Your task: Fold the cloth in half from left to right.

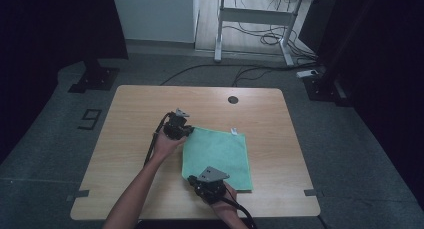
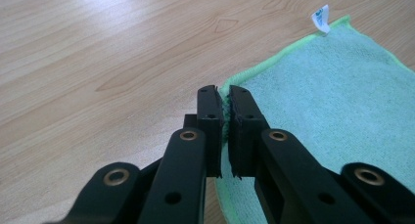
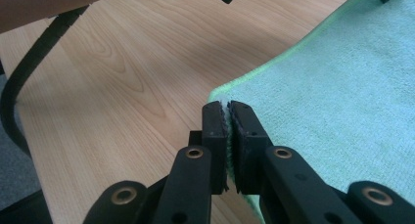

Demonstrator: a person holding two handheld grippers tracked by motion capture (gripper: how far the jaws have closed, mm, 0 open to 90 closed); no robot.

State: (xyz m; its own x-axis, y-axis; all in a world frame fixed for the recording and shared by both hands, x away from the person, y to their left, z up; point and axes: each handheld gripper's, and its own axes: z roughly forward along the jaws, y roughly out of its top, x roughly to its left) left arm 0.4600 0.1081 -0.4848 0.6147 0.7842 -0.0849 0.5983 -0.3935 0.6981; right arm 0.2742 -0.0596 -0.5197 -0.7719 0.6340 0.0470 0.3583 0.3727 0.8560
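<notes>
- A green cloth (image 1: pixel 217 156) is spread flat on the wooden desk (image 1: pixel 135 119), a bit right of the middle and toward the near edge.
- The cloth's far left corner is pinched by the left gripper (image 1: pixel 186 131). In the left gripper view the jaws are pressed together on the cloth (image 2: pixel 337 101), with the fuzzy edge squeezed right between the pads (image 2: pixel 211 117).
- The near left corner is pinched by the right gripper (image 1: pixel 192 180). Same deal in the right gripper view: jaws clamped tight, a sliver of cloth (image 3: pixel 342 87) caught between them, and the corner looks lifted slightly off the wood.
- So both left-side corners are held, one per gripper, while the rest of the cloth lies on the desk.
- A small white tag (image 2: pixel 321 17) can be seen standing up at the cloth's far right corner.
- A lighter green hem (image 2: pixel 288 48) runs around the cloth.
- A dark round grommet hole (image 1: pixel 233 99) is set in the desk near its far edge, well apart from the cloth.
- A black cable (image 1: pixel 152 144) trails from the left gripper along the forearm.
- Behind the desk, another white-legged table (image 1: pixel 260 19) and loose cables on the floor (image 1: pixel 210 69) can be made out.
</notes>
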